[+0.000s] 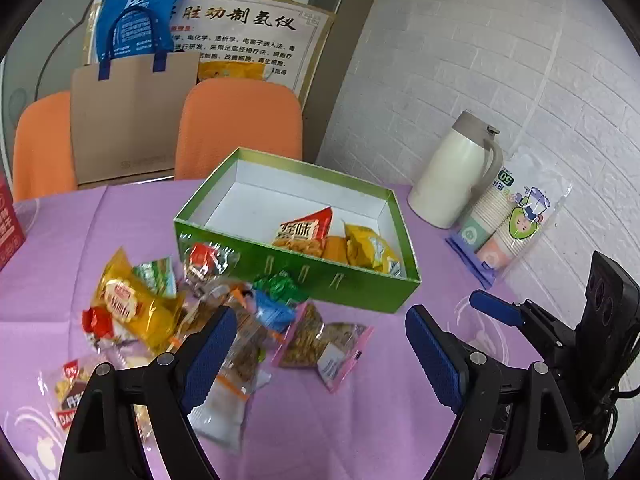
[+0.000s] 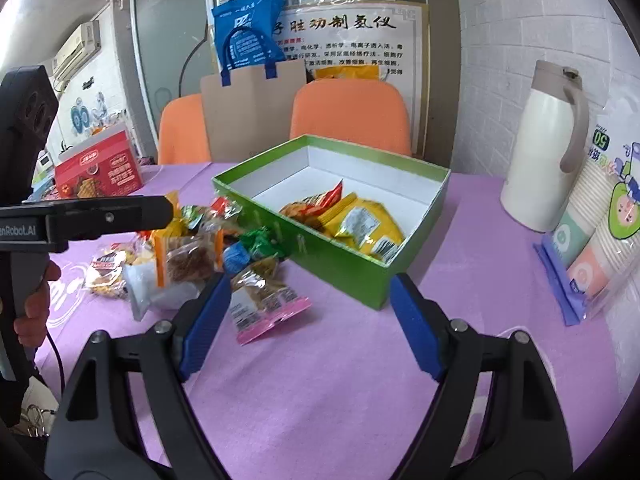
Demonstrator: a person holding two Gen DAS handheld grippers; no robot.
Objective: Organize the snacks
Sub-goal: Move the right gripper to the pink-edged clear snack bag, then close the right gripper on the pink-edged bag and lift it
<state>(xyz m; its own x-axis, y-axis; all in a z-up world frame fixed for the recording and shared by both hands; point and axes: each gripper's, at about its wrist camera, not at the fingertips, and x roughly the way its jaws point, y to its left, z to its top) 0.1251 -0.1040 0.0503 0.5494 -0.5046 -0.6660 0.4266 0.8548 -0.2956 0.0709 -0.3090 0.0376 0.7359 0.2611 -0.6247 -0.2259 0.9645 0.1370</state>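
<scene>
We see the green box (image 1: pixel 308 280) holding three snack bags (image 1: pixel 362 246); both our hand-held grippers (image 1: pixel 320 344) (image 2: pixel 310 320) gape wide, empty.

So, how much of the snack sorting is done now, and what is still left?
Done: a few packets, one orange and one yellow, lie inside the green box. In hand: nothing; the left gripper and right gripper both have open, empty jaws. Left: the larger pile of snack packets on the purple tablecloth beside the box.
</scene>
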